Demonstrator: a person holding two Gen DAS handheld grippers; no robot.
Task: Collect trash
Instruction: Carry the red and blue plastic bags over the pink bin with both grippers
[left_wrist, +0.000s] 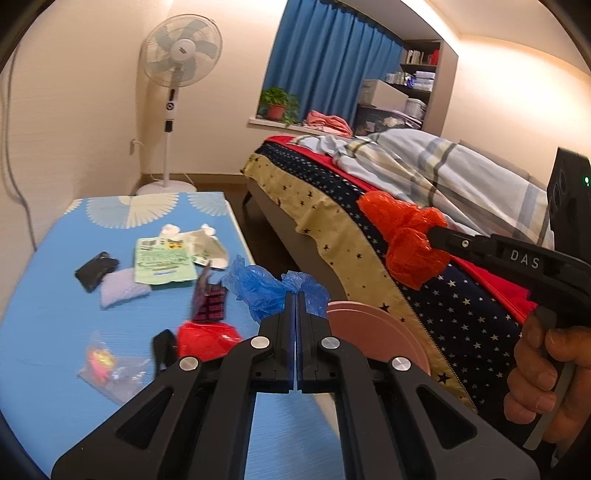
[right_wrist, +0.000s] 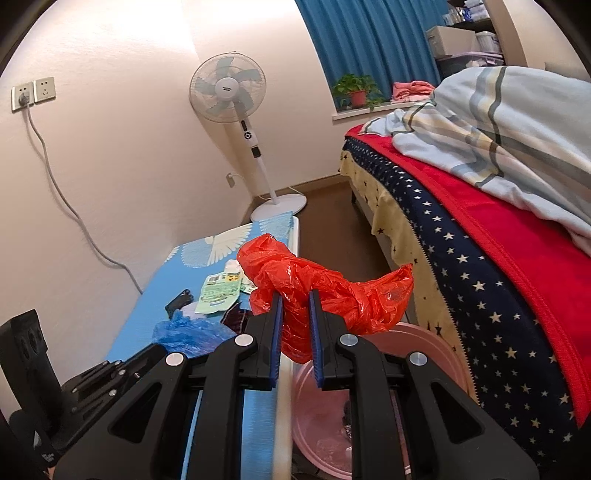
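Left wrist view: the left gripper (left_wrist: 296, 295) has its two black fingers pressed nearly together, pinching a crumpled blue plastic bag (left_wrist: 266, 290) whose bulk spills out to both sides of the fingertips, mostly to the left. It hangs over the near edge of the low table with a blue patterned cover (left_wrist: 55, 258). On that cover lie a green printed paper packet (left_wrist: 164, 264), a black pouch (left_wrist: 96, 271), a pale lilac pad (left_wrist: 123, 291), a red plastic bag (left_wrist: 207, 338) and a clear wrapper with yellow and pink contents (left_wrist: 107, 365). Just right of the fingertips sits the round pink plastic basin (left_wrist: 369, 328), between table and bed with a star-patterned cover (left_wrist: 461, 314). Farther right, the right gripper (left_wrist: 434, 236) holds a crumpled orange-red plastic bag (left_wrist: 406, 236) in the air in front of the bed's edge.

Right wrist view: the right gripper (right_wrist: 295, 295) has its blue-padded fingers a narrow gap apart, clamped on the orange-red plastic bag (right_wrist: 325, 291), which bulges above and to the right of the fingertips and hangs down between them. The pink basin (right_wrist: 424, 339) lies directly below. The blue plastic bag (right_wrist: 188, 332) shows at lower left over the table (right_wrist: 155, 314).
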